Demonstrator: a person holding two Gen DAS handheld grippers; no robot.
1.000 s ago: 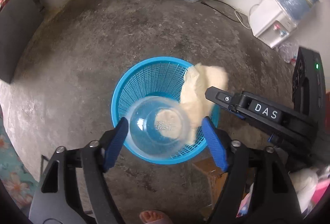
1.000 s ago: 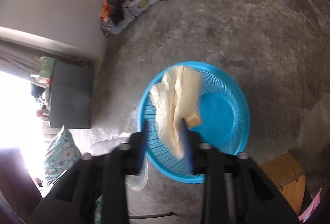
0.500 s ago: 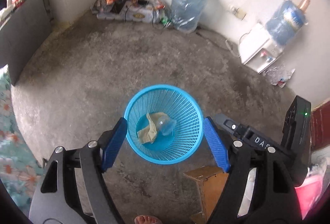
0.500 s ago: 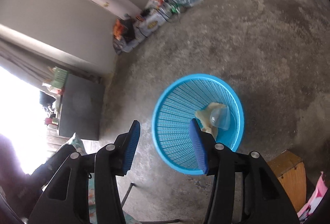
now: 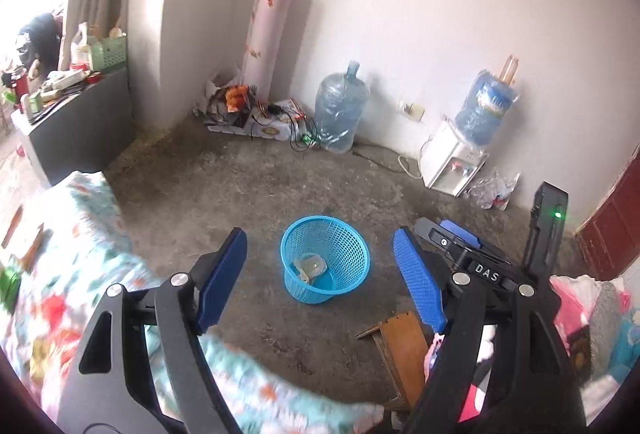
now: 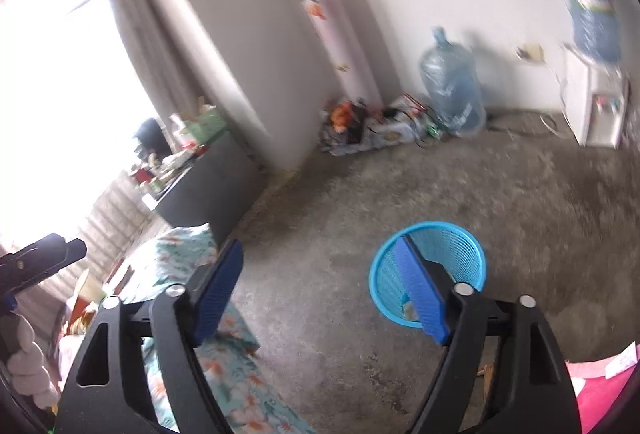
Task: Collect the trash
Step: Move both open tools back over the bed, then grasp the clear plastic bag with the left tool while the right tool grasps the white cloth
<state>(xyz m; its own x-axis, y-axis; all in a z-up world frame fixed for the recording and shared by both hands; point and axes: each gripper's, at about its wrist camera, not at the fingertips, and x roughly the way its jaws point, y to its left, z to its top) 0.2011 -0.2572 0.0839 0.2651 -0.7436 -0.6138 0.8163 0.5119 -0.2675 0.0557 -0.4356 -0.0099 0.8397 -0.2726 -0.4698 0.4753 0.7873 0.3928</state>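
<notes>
A blue mesh waste basket (image 5: 343, 239) stands on the concrete floor; it also shows in the right wrist view (image 6: 466, 243). Inside it lie a clear plastic cup (image 5: 313, 263) and a crumpled beige paper (image 5: 301, 270). My left gripper (image 5: 320, 274) is open and empty, raised well above and in front of the basket. My right gripper (image 6: 320, 292) is open and empty too, high above the floor left of the basket; it shows at the right in the left wrist view (image 5: 460, 234).
A floral bedspread (image 5: 80, 254) lies at lower left. A wooden stool (image 5: 404, 346) stands near the basket. Along the wall are a water jug (image 5: 340, 110), a white dispenser (image 5: 452, 158), a rolled mat (image 5: 268, 42) and a clutter pile (image 5: 256, 114). A dark cabinet (image 5: 80, 126) stands left.
Both grippers let go of the cup and the paper, which dropped into the basket. Both grippers then rose and pulled back, tilting up toward the room.
</notes>
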